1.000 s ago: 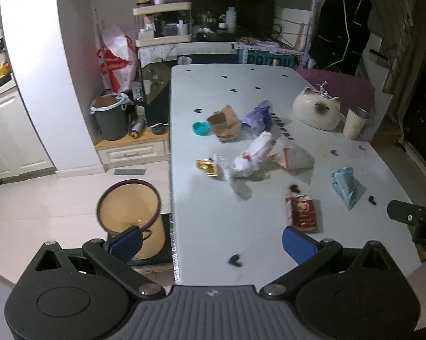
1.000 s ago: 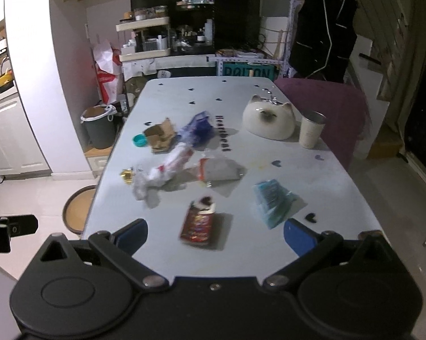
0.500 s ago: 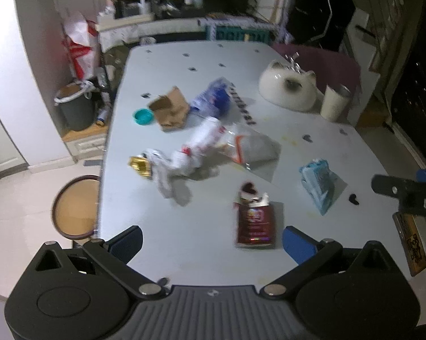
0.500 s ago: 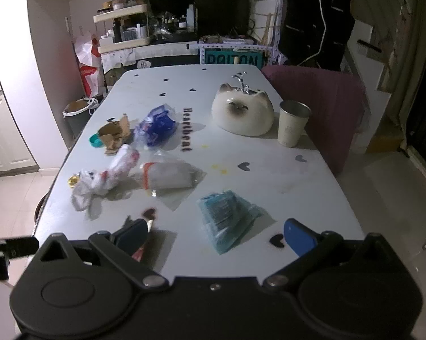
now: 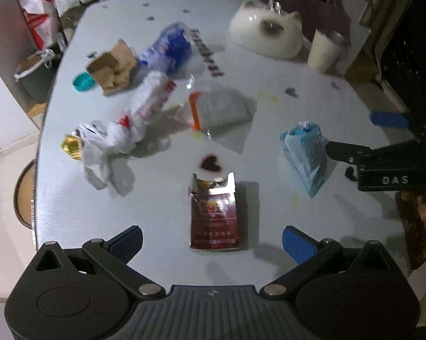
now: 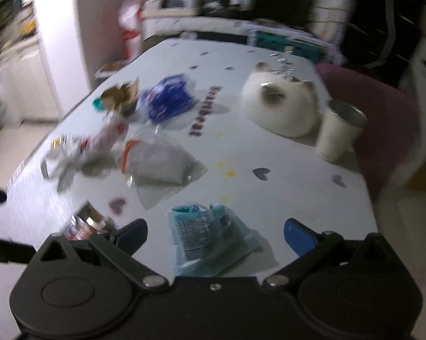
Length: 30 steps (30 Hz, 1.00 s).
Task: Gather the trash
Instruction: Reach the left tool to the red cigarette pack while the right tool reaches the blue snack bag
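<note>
Where the pale table (image 5: 145, 192) fills both views, trash is scattered across it: a red carton (image 5: 214, 216) near the front edge, a teal packet (image 5: 305, 153) to its right, a clear bag (image 5: 218, 110) and crumpled white plastic (image 5: 122, 130) further back. Beside a cup (image 5: 326, 49), a cat-shaped white object (image 5: 265, 32) is seen. The left gripper (image 5: 211, 239) is spread wide, empty, with the carton lying between its fingers. The right gripper (image 6: 215, 235) is likewise spread, framing the teal packet without touching it. Bare tabletop is left around both.
</note>
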Each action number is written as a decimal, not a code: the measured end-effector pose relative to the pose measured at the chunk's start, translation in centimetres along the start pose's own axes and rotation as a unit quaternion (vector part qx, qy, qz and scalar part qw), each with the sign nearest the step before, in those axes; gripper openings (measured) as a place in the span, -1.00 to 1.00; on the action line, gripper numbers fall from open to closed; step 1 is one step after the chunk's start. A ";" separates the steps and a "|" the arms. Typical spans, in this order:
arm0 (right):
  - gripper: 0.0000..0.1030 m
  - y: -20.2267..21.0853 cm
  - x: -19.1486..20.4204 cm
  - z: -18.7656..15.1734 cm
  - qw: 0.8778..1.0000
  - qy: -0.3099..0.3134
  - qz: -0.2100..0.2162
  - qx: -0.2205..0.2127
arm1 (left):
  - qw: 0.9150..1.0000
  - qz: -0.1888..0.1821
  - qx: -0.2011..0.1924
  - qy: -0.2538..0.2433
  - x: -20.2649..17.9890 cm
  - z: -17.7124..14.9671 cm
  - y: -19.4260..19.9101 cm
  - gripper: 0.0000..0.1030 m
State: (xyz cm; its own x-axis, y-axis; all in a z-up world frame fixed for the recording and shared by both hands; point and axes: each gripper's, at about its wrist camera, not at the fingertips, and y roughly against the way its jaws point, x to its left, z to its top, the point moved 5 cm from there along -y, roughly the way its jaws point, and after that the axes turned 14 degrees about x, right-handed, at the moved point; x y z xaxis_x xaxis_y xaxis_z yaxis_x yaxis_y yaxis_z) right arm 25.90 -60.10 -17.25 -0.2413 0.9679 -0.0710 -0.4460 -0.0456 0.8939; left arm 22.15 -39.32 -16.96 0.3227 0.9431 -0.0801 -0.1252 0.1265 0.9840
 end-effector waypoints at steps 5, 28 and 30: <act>1.00 -3.9 -0.8 0.9 0.997 0.062 0.040 0.032 | 0.999 -0.004 0.040 0.014 0.2 0.9 -2.4 1.00; 0.70 -8.3 0.2 -0.8 0.990 -0.028 0.099 0.098 | 0.995 -0.005 0.072 0.063 0.9 2.7 -7.4 0.95; 0.61 -7.9 0.4 -1.2 0.989 -0.051 0.102 0.095 | 0.995 -0.002 0.070 0.066 0.9 2.8 -7.5 0.84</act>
State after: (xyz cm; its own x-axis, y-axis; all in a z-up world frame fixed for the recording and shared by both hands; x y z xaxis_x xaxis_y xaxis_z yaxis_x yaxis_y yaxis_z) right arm 28.22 -59.63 -24.86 -0.2176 0.9637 0.1547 -0.2252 -0.2038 0.9528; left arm 25.96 -40.32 -24.02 0.1956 0.9761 -0.0951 0.0107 0.0949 0.9954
